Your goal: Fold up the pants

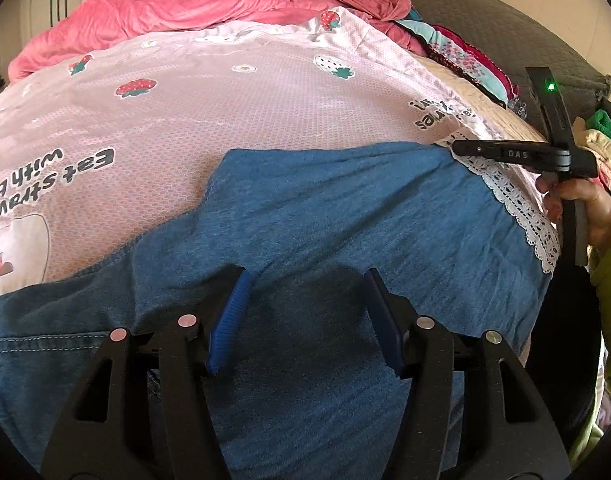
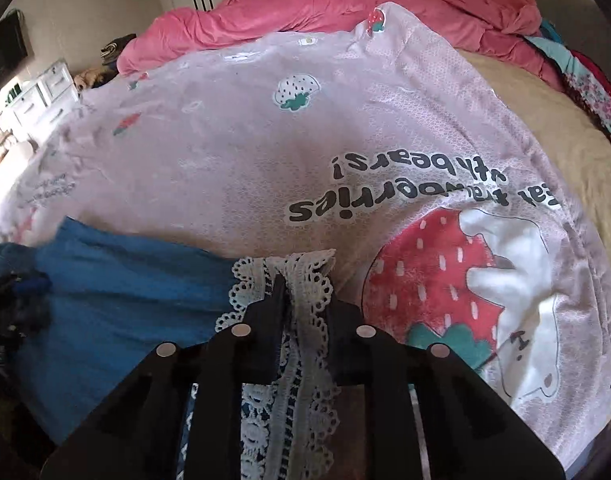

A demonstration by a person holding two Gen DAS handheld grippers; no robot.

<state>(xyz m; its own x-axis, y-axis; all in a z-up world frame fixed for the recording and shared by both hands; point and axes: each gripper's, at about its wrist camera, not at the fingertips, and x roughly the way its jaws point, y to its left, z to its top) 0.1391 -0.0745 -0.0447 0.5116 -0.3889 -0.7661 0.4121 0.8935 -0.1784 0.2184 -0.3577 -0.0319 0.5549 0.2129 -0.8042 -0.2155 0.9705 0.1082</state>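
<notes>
Clearly the fold turns on how the pants (image 1: 325,220) lie between the two claws. They are blue denim with a white lace hem (image 1: 517,208), spread on a pink strawberry blanket (image 1: 245,112) that covers the bed, and their long axis runs roughly crosswise to the left wrist view, from a stitched denim end at the lower left to the lace hem at the right.

The left claw (image 1: 305,320) hangs over the middle of the pants with its blue pads (image 1: 229,320) spread wide and nothing between them; whether the pads touch the cloth I cannot tell. The right claw (image 2: 283,292) is at the lace hem, closed tight on a gathered bunch of lace (image 2: 293,280), with the denim trailing away to its left. In the left wrist view the same claw shows at the far right end of the pants, held in a hand (image 1: 585,208), level with the hem.

So the right claw is the nearer one to the hem end and already has it, while the left claw is nearer the middle. My judgement is that the hem end would next be carried along the long axis, leftward toward the stitched end, with the left claw placed to pin or steady the fold line. The risk is the lace slipping or the denim dragging the blanket.
</notes>
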